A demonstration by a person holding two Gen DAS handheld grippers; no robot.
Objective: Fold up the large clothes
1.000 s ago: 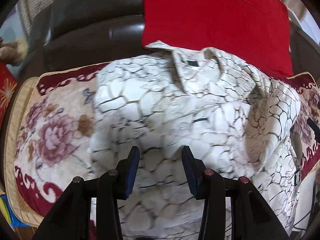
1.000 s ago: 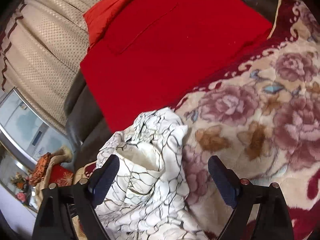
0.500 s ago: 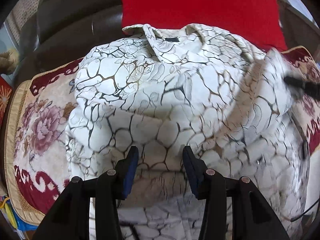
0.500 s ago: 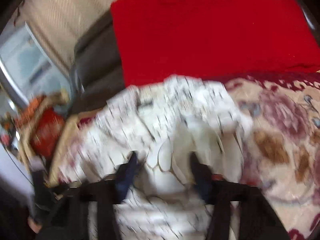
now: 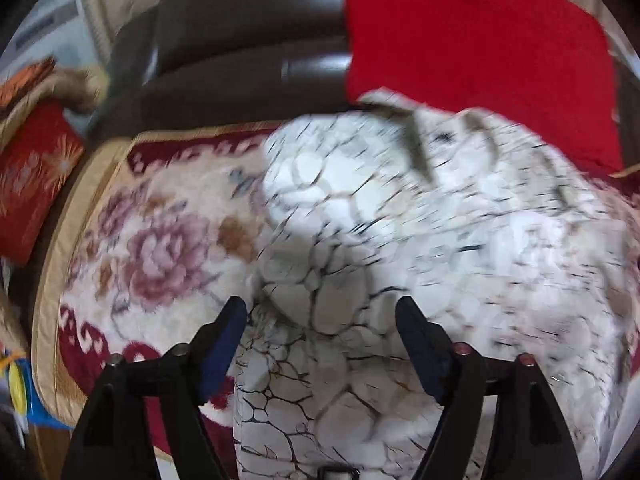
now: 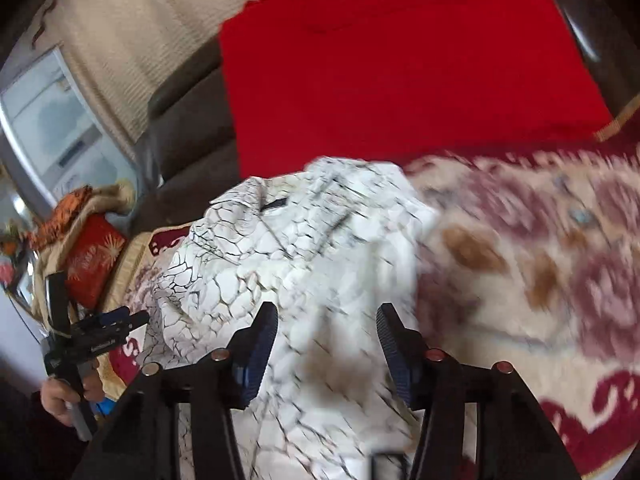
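Observation:
A white shirt (image 5: 420, 220) with a dark crackle print lies bunched on a floral blanket (image 5: 160, 240), its collar toward the sofa back. My left gripper (image 5: 322, 320) hovers over the shirt's near left part. Its jaws are opening wide, with cloth below them and neither pad pressing on it. In the right wrist view the shirt (image 6: 300, 248) fills the middle. My right gripper (image 6: 326, 336) is over its near right side, jaws opening, with blurred cloth between the pads and no grip showing. The left gripper (image 6: 100, 328) shows at the far left, held by a hand (image 6: 60, 400).
A red cloth (image 5: 460, 40) drapes over the dark leather sofa back (image 5: 240, 52) behind the shirt. A red embroidered cushion (image 5: 28, 176) sits at the left end. To the right of the shirt the blanket (image 6: 520, 260) shows its floral pattern.
The left jaws have spread much wider and the gripper has shifted toward the shirt's left edge. The right gripper swung over the shirt, narrowed onto the cloth, then widened again.

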